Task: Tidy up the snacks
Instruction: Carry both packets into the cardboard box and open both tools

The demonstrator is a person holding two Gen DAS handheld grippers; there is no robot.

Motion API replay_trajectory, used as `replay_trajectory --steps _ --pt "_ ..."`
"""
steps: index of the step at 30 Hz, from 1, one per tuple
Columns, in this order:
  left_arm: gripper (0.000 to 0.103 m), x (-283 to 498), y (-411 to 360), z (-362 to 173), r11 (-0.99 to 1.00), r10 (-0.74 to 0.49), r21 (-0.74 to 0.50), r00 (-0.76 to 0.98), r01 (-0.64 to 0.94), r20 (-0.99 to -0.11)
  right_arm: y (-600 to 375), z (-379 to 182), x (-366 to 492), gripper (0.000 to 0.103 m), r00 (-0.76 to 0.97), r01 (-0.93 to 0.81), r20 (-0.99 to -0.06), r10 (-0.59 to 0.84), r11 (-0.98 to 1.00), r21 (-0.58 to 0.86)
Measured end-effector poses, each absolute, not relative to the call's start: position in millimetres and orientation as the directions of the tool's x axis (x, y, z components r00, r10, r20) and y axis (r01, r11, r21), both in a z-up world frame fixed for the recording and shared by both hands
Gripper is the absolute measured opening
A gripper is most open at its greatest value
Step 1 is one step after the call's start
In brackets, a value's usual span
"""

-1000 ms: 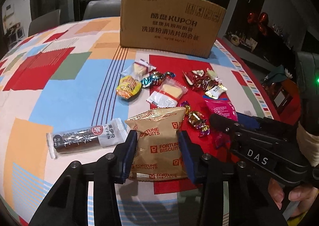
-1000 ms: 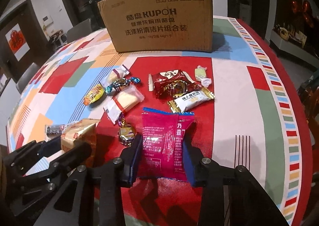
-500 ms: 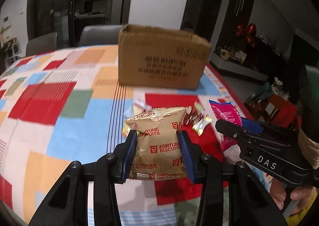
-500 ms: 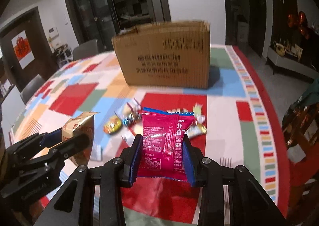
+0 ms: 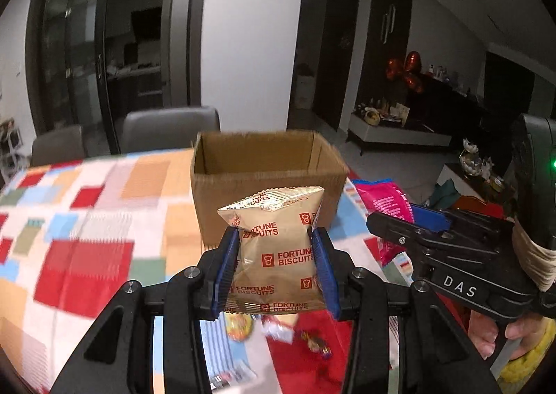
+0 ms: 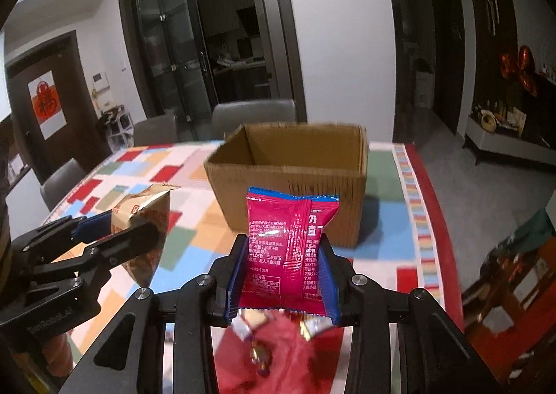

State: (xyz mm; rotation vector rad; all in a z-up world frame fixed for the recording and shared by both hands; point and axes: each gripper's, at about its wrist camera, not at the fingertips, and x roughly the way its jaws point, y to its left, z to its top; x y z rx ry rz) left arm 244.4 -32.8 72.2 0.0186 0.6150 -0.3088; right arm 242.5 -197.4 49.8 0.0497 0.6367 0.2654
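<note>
Both my claws are up off the surface now, each carrying a packet toward the open cardboard box.

A second ago the packets lay on the patchwork-cloth surface (image 5: 87, 255) and I saw the box's printed front; now I look over its rim into the cardboard box (image 5: 264, 164). My left claw (image 5: 276, 269) is clamped on the gold Fortune Biscuits bag (image 5: 278, 251), its red "FORTUNE BISCUITS" print repeated down the front, held in the air before the box. My right claw (image 6: 283, 276) is closed on the pink snack packet (image 6: 288, 248) with a blue top seal and white Chinese text, also lifted, near the box's front wall. Loose wrapped candies (image 6: 260, 355) lie blurred on the surface below.
</note>
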Motion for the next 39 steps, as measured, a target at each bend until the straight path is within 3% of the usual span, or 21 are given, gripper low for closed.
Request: replay_trajectory --steps 15,29,30,31,33,39 --pt "0.043 359 -33 101 0.940 -0.314 -0.068 0.765 0.336 -0.562 -191 84 340 0.039 0.795 -0.254 -0.545 0.264 0.962 0.096" --pt "0.043 456 -45 73 0.941 -0.307 -0.099 0.698 0.322 -0.647 -189 71 422 0.039 0.757 -0.214 -0.617 0.215 0.974 0.076" --pt "0.047 459 -47 70 0.945 -0.296 -0.093 0.695 0.315 -0.655 -190 69 425 0.039 0.754 -0.212 -0.622 0.212 0.974 0.075" --pt "0.061 461 -49 68 0.947 -0.285 -0.082 0.693 0.311 -0.662 -191 68 428 0.040 0.754 -0.207 -0.623 0.209 0.975 0.076" --pt "0.074 455 -48 67 0.956 -0.254 -0.060 0.705 0.288 -0.662 -193 64 430 0.051 0.748 -0.194 -0.634 0.195 0.978 0.073" --pt "0.079 425 -35 70 0.962 -0.229 -0.032 0.736 0.272 -0.637 -197 64 411 0.056 0.754 -0.182 -0.631 0.183 0.981 0.067"
